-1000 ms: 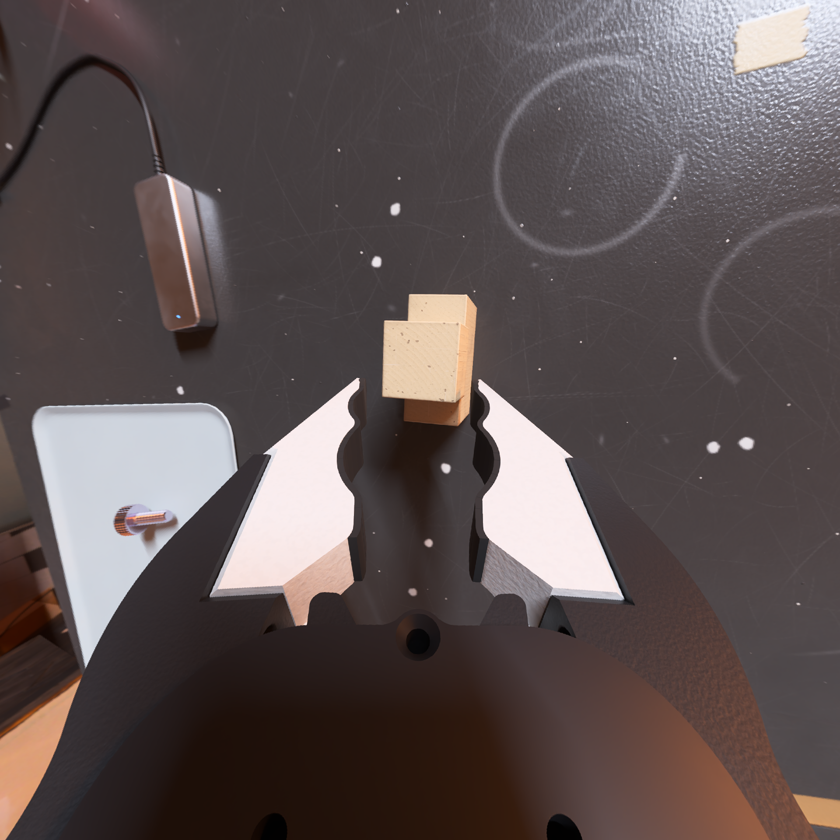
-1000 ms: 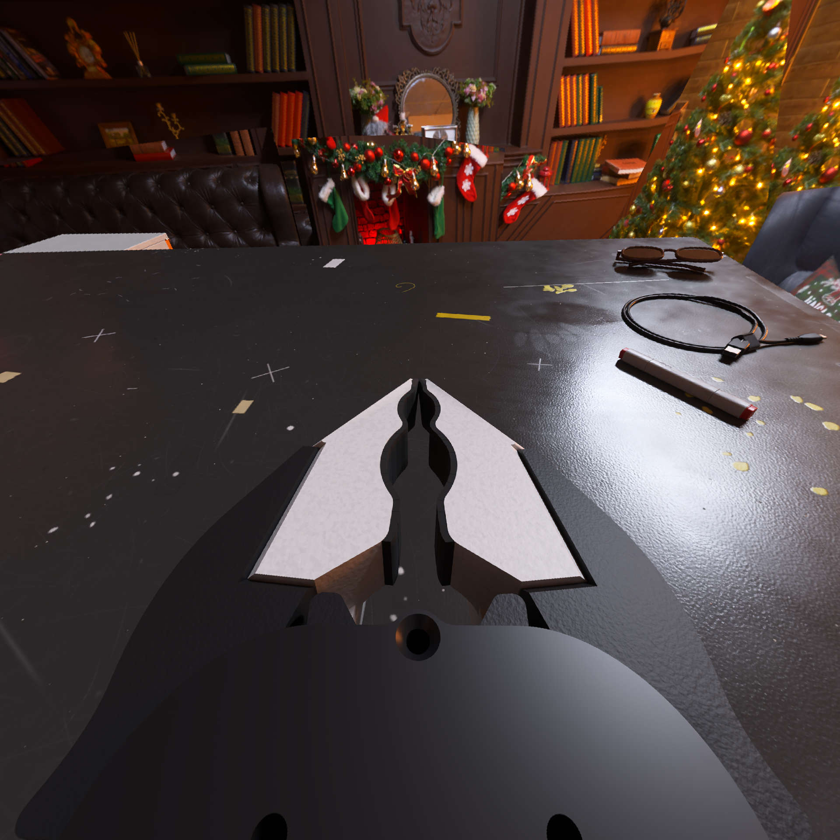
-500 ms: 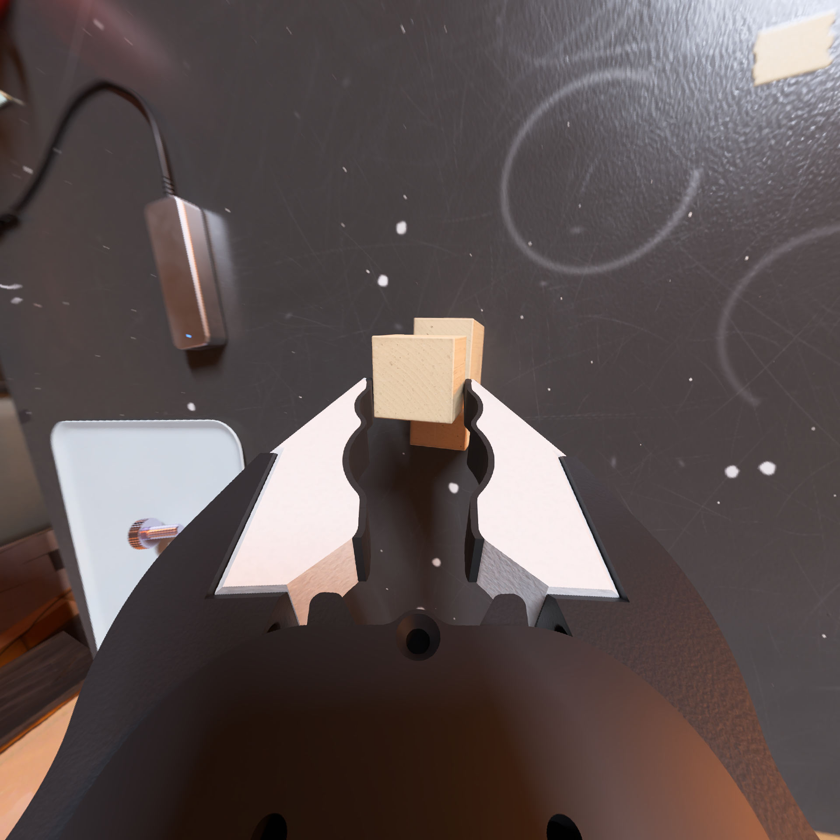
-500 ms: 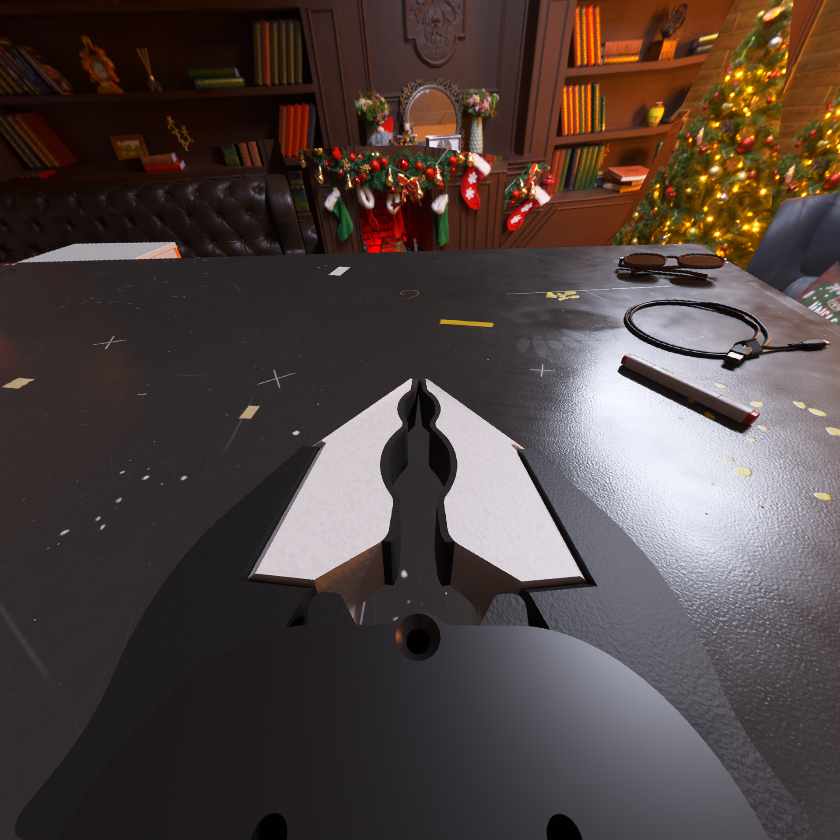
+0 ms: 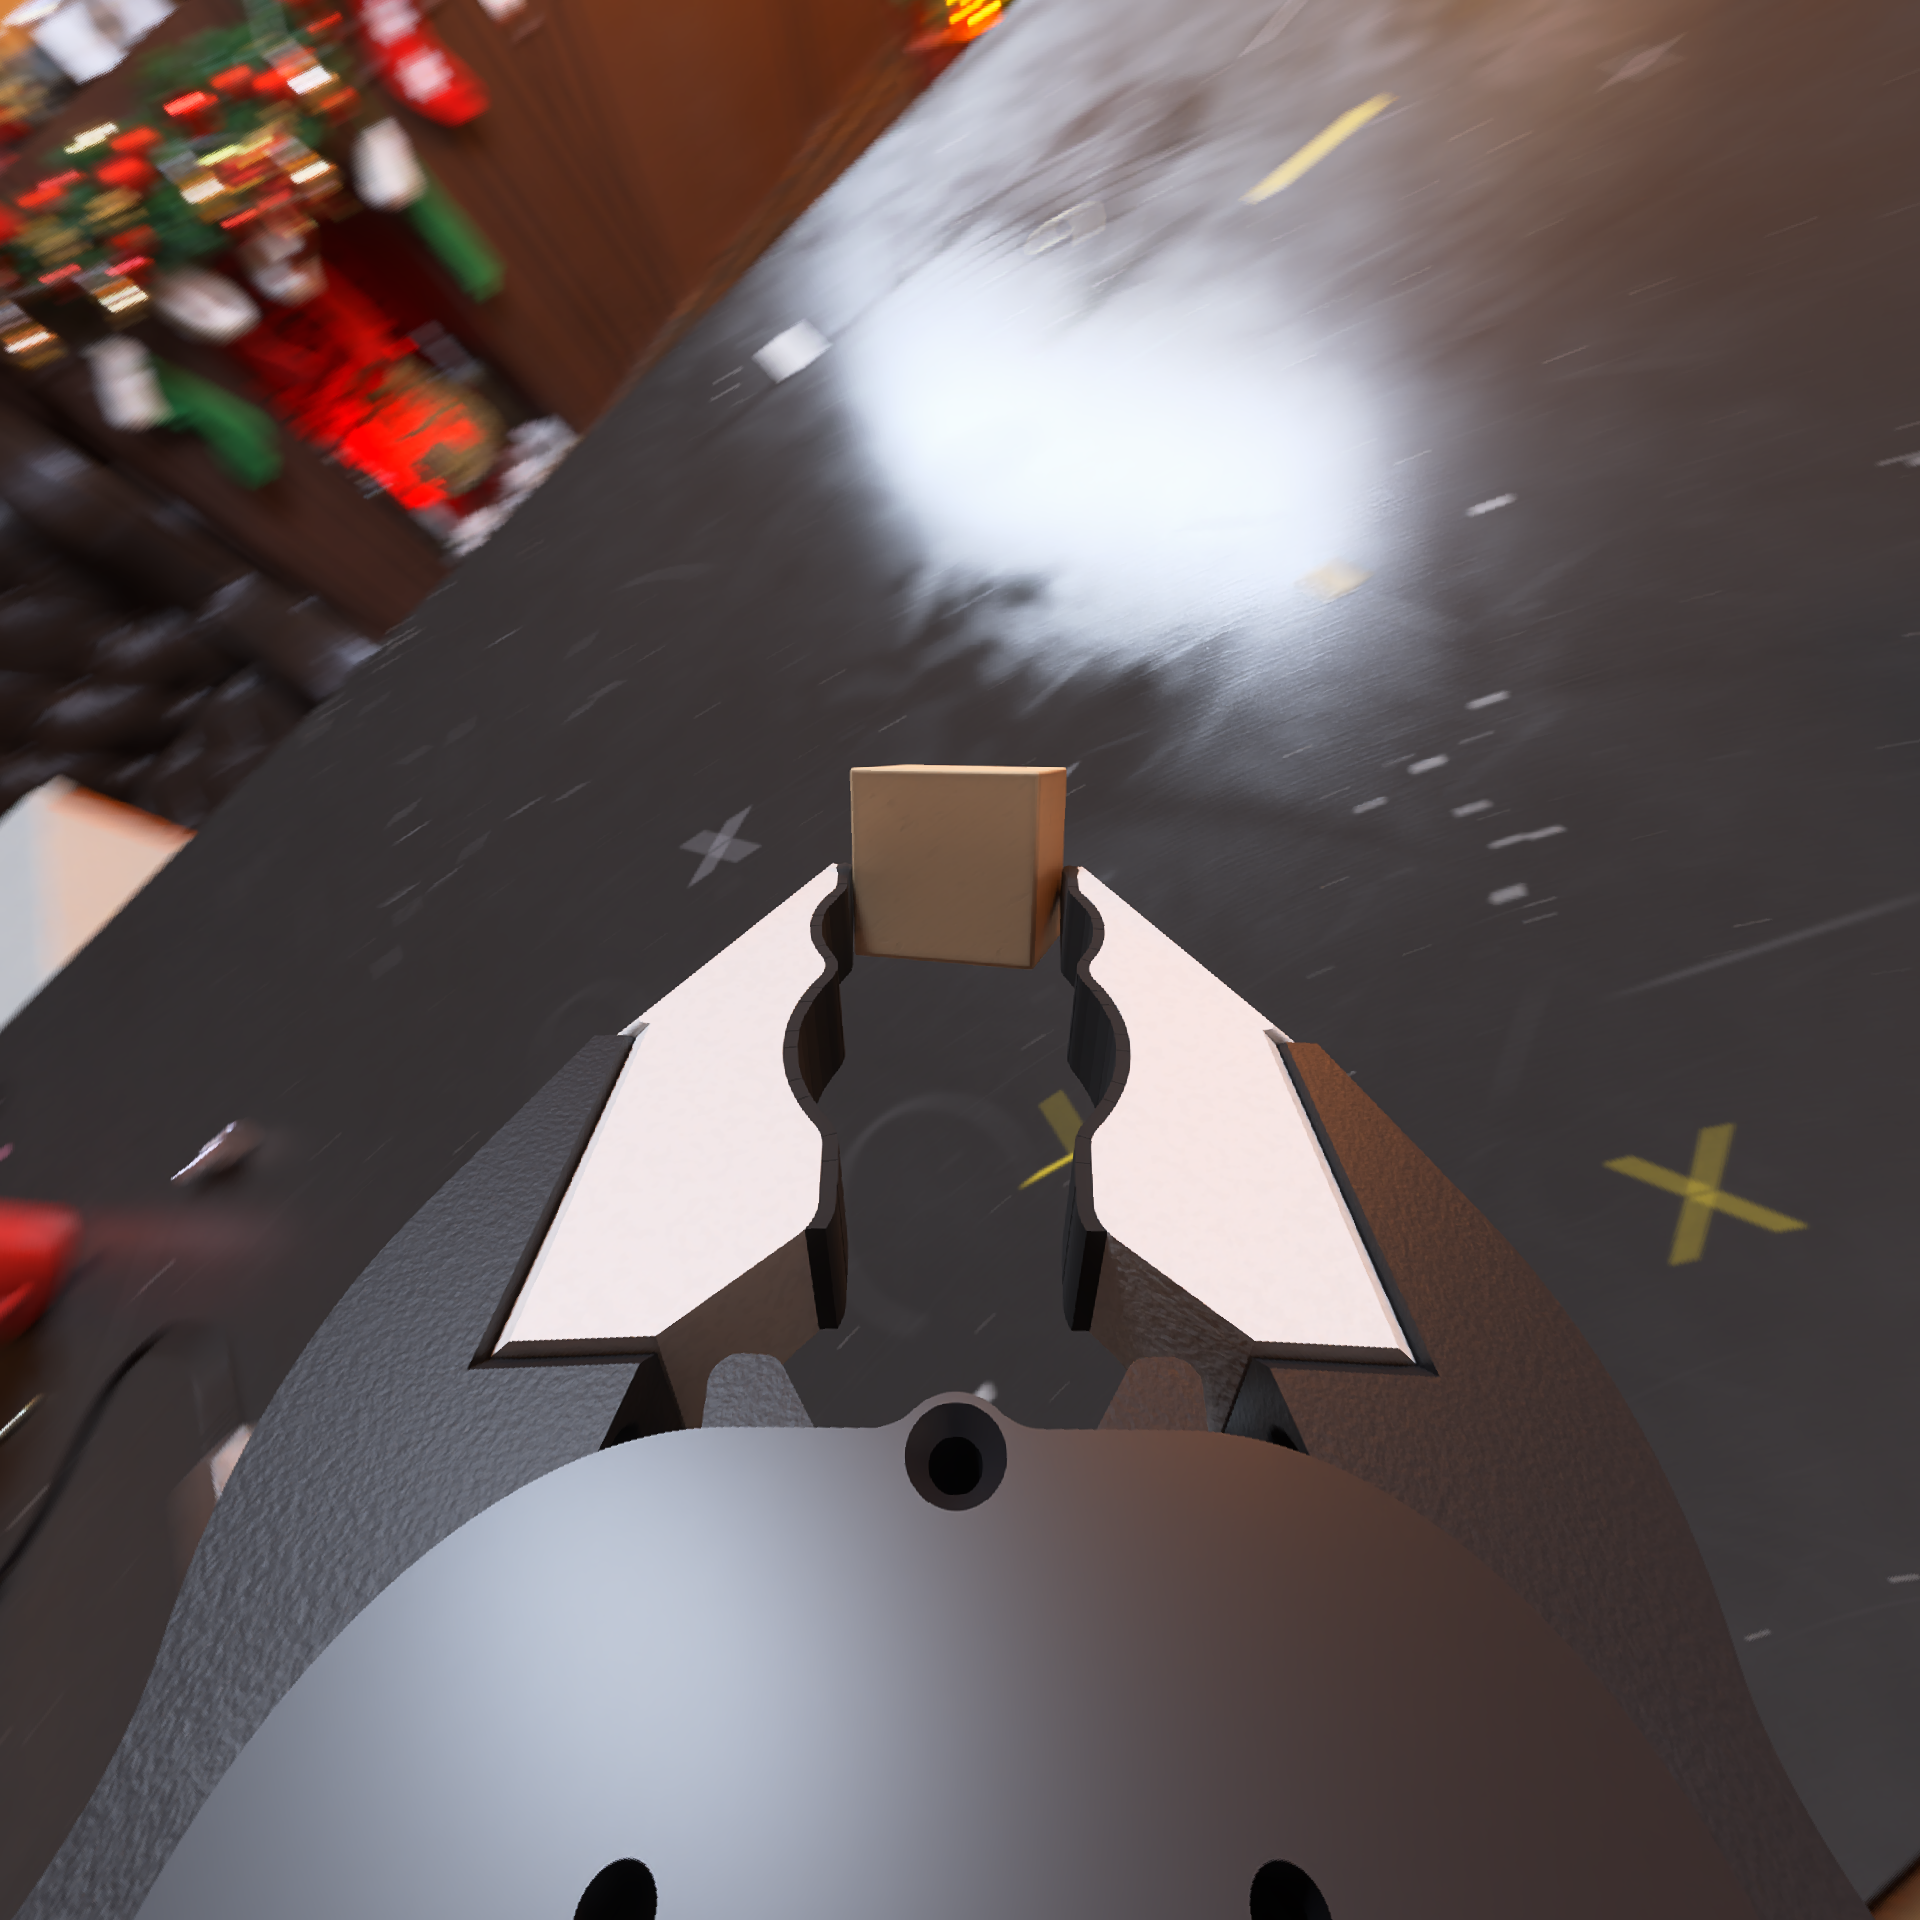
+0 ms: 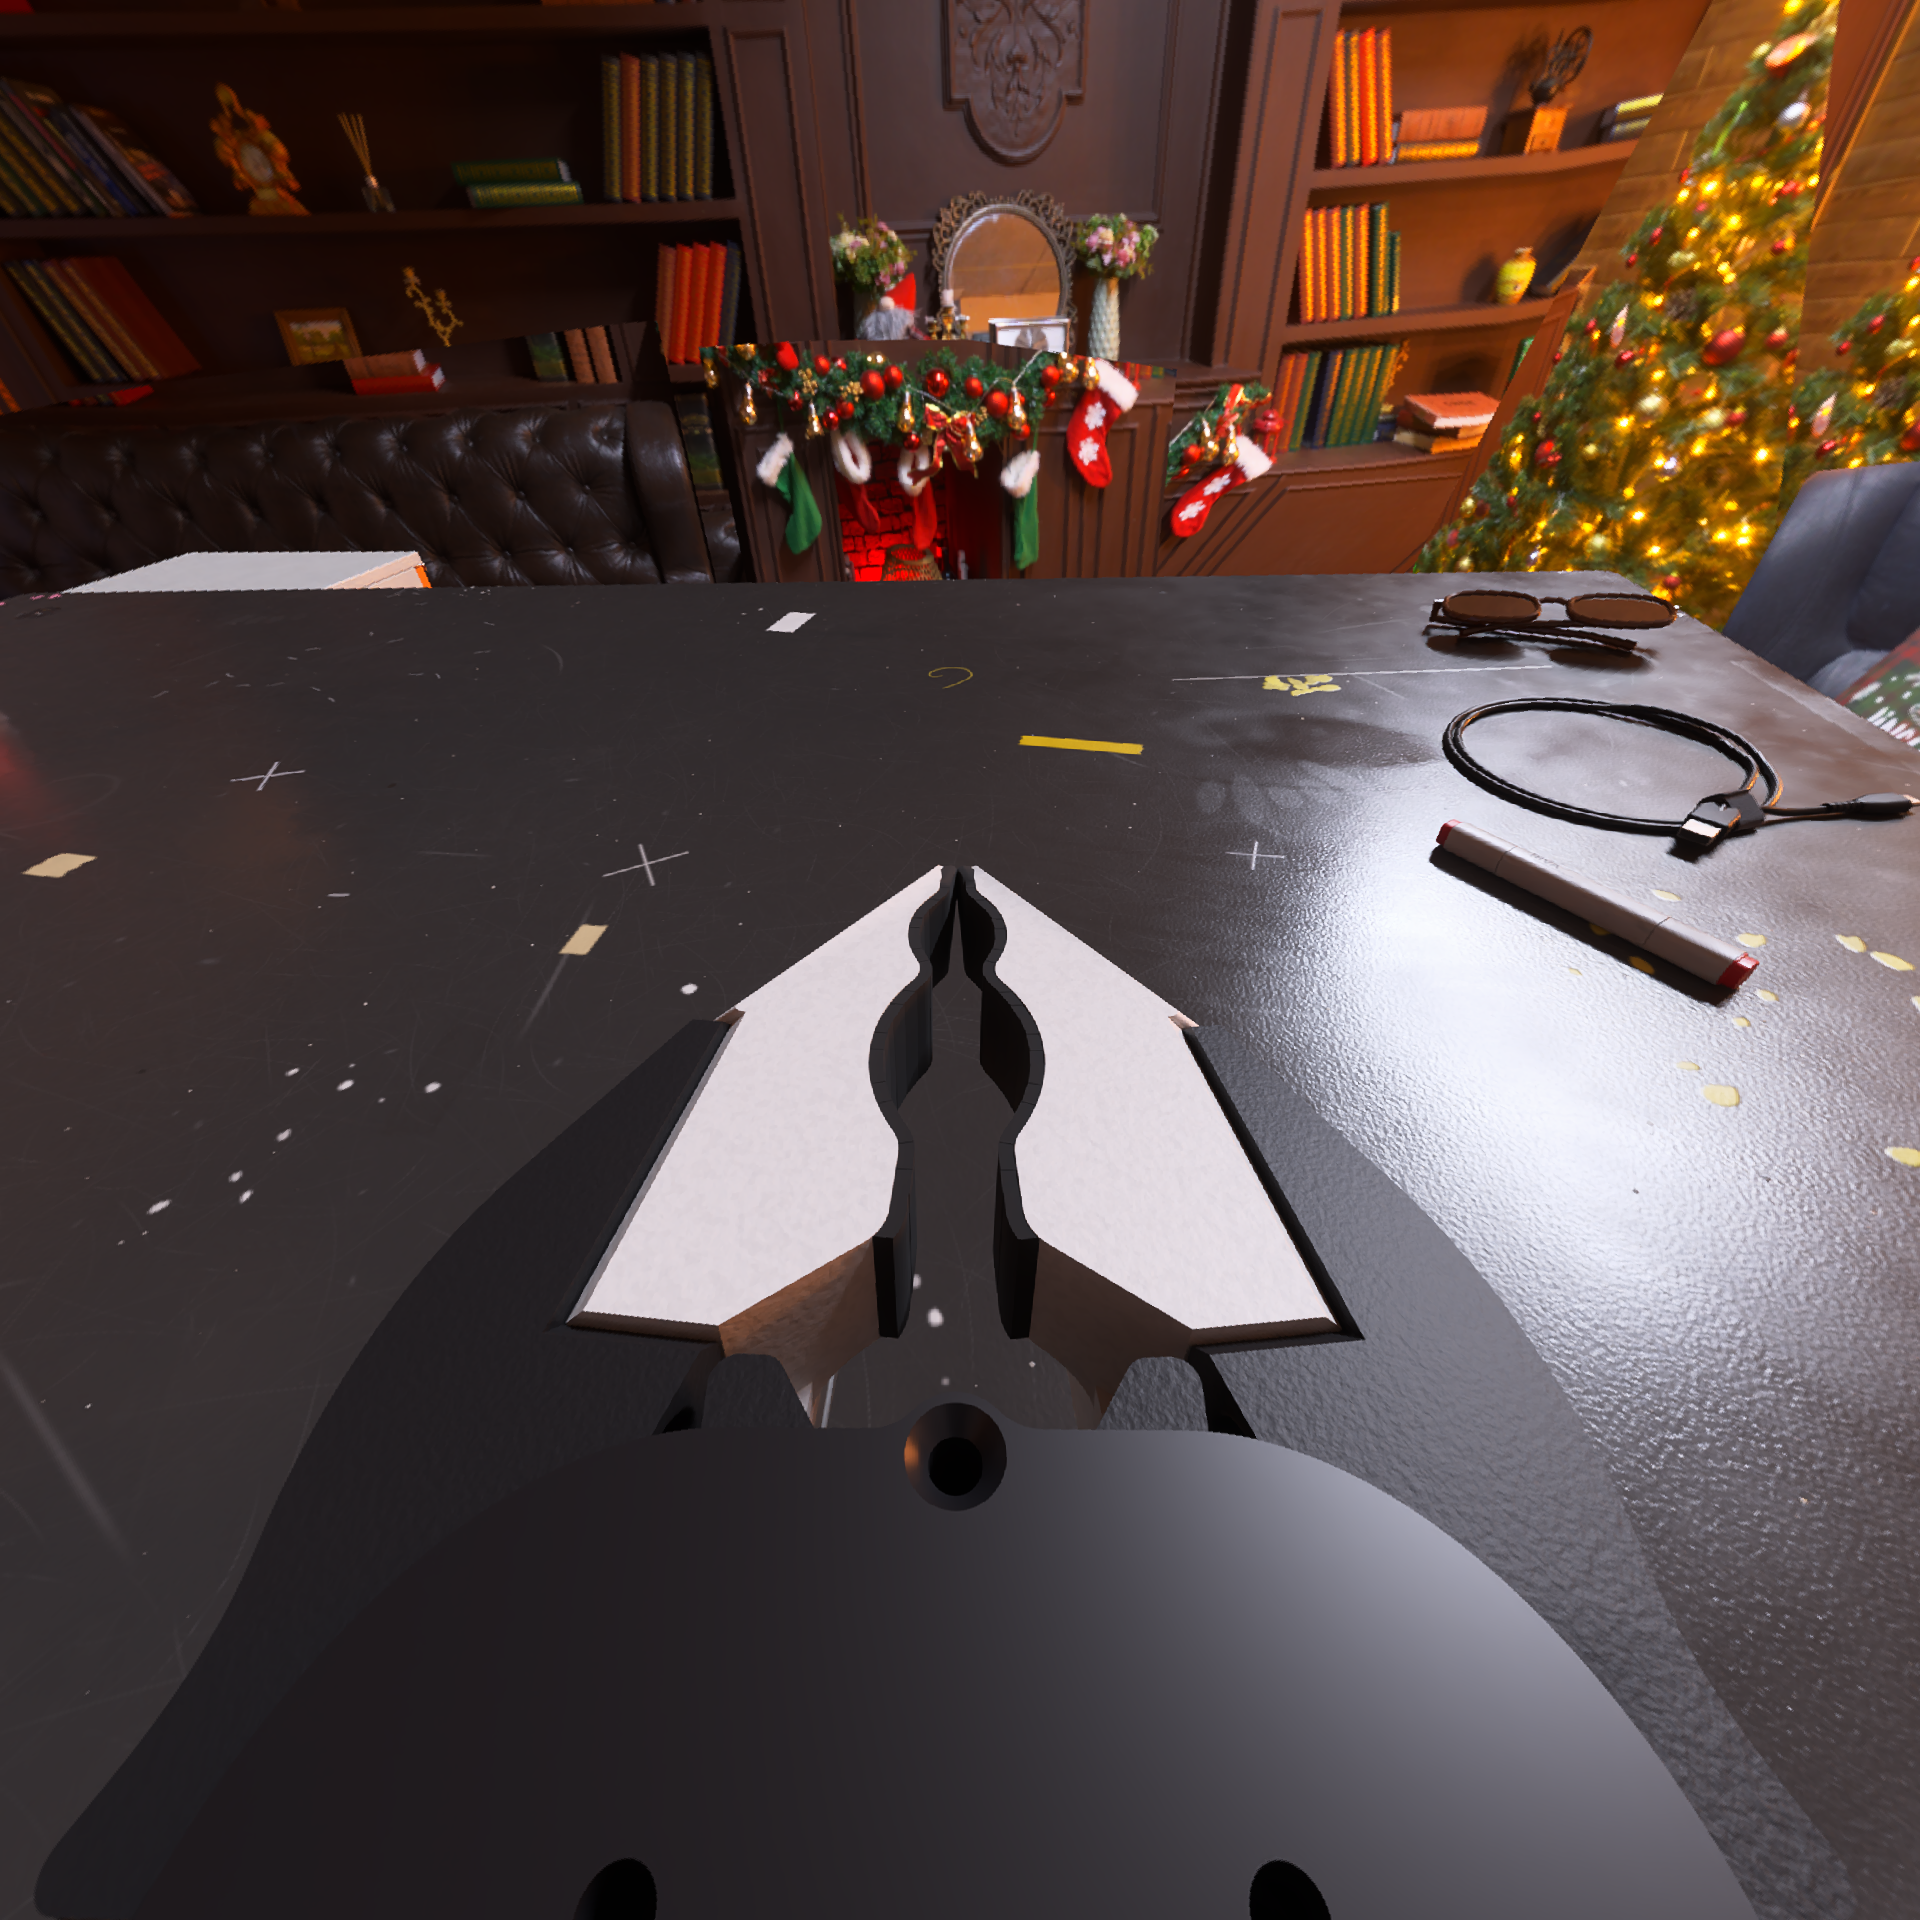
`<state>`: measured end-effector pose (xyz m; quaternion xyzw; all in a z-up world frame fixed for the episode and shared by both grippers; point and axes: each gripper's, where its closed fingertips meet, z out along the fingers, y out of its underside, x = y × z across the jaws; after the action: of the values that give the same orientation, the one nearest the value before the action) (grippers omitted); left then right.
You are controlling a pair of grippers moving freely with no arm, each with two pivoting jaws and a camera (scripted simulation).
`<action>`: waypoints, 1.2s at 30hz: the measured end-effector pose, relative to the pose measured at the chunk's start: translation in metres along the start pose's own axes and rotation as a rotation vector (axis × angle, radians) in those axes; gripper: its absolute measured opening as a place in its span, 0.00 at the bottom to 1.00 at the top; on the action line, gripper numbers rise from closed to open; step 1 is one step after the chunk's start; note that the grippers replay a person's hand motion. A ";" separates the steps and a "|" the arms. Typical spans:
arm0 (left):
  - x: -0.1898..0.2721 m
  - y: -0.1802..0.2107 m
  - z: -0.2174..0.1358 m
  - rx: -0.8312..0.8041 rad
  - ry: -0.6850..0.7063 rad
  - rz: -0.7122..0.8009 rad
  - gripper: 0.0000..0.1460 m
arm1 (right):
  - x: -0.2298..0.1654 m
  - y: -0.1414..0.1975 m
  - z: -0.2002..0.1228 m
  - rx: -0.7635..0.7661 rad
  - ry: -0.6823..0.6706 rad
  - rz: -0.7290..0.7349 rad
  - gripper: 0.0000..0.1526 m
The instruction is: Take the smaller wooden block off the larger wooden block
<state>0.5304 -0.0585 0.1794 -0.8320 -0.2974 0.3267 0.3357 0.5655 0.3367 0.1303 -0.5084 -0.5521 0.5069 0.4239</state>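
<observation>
My left gripper (image 5: 956,883) is shut on the smaller wooden block (image 5: 945,862), a pale tan cube clamped between its fingertips and held above the dark table (image 5: 1455,935). The left wrist view is tilted and blurred by motion. The larger wooden block is not in view in either frame. My right gripper (image 6: 956,873) is shut and empty, its fingertips touching, low over the dark table (image 6: 416,987).
A red-capped marker (image 6: 1590,904), a coiled black cable (image 6: 1621,769) and sunglasses (image 6: 1548,613) lie at the right of the table. Yellow tape crosses (image 5: 1704,1195) mark the surface. The table's far edge, a sofa and a fireplace stand beyond.
My left gripper has closed on the smaller block, lifted it off the larger block and swung up and around fast; the larger block has left the view. The right gripper barely moved.
</observation>
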 end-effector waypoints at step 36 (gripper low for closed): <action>0.187 0.004 0.163 -0.300 0.487 0.219 0.27 | -0.002 0.004 0.003 -0.006 -0.007 -0.015 0.00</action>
<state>0.5241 0.1327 0.0204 -0.9532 -0.1615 0.1045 0.2333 0.5633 0.3345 0.1264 -0.5039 -0.5590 0.5036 0.4243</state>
